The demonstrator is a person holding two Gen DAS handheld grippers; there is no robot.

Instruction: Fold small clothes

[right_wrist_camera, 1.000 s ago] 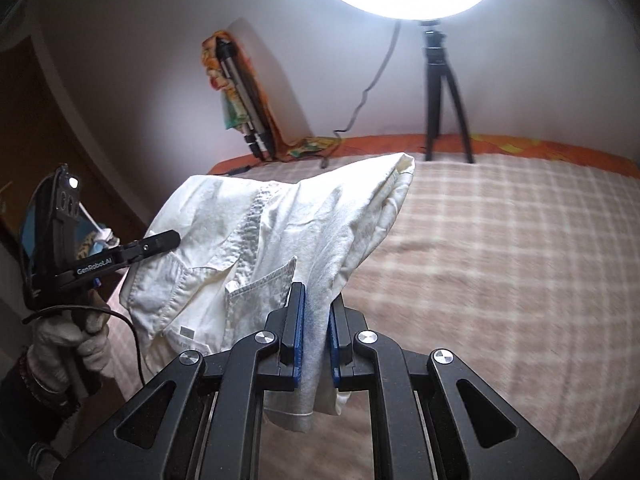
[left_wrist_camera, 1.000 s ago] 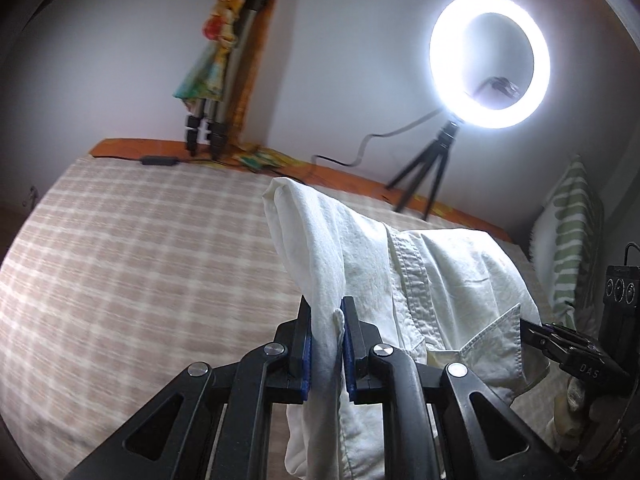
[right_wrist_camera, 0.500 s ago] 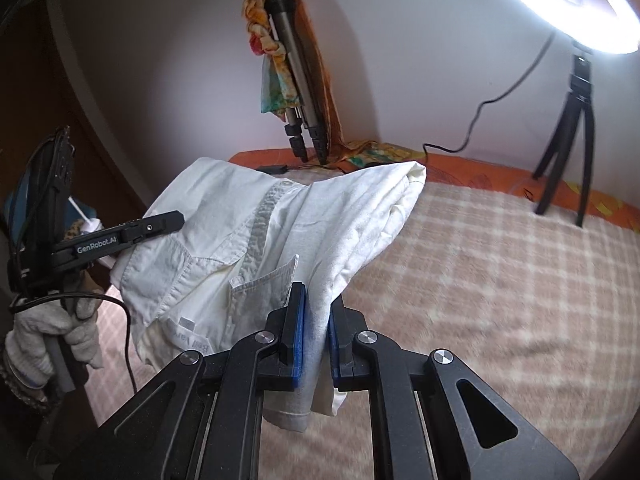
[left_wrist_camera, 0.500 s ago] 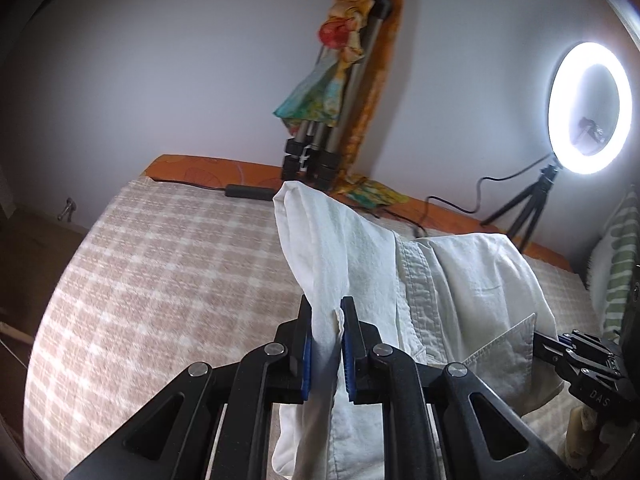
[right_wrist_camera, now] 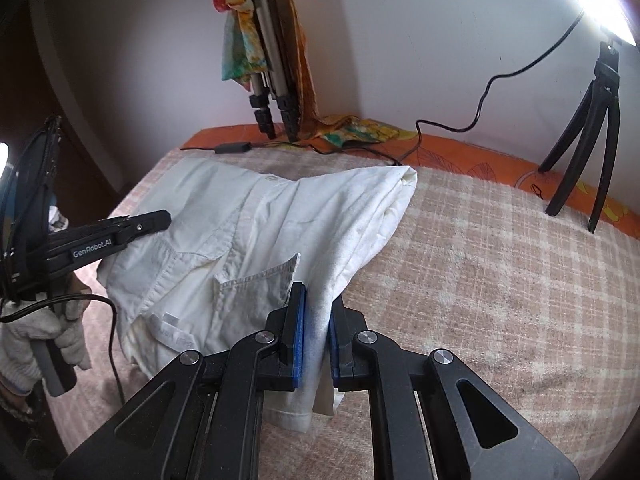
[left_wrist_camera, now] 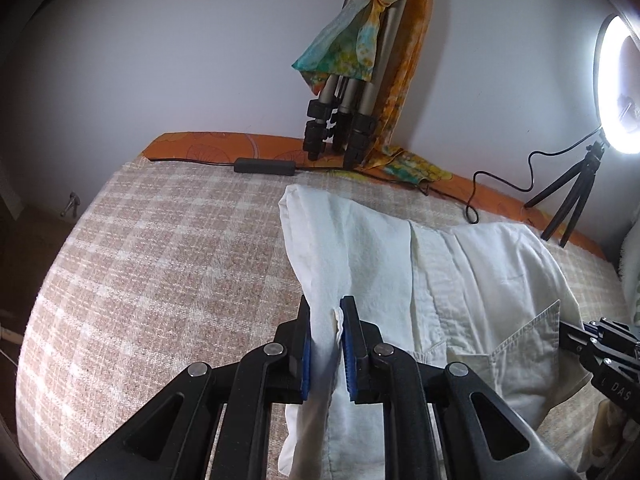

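A small white button shirt (left_wrist_camera: pixel 472 280) is held up between both grippers over a beige checked bedspread (left_wrist_camera: pixel 160 280). My left gripper (left_wrist_camera: pixel 326 308) is shut on a bunched fold at the shirt's left side. My right gripper (right_wrist_camera: pixel 316 296) is shut on a fold at the shirt's (right_wrist_camera: pixel 248 232) right side, next to the chest pocket. The far end of the shirt rests on the bed. The right gripper's tip shows at the right edge of the left wrist view (left_wrist_camera: pixel 600 348); the left gripper shows at the left in the right wrist view (right_wrist_camera: pixel 116 232).
A folded tripod (left_wrist_camera: pixel 348 92) draped with a coloured scarf leans on the wall behind the bed. A lit ring light (left_wrist_camera: pixel 618 84) on a small black tripod (right_wrist_camera: pixel 588 132) stands on the orange bed edge (left_wrist_camera: pixel 224 148), with cables and a black adapter (left_wrist_camera: pixel 264 166).
Both grippers have swung left and lower with the shirt still held; the ring light slid to the right edge of both views and the draped tripod moved toward the centre.
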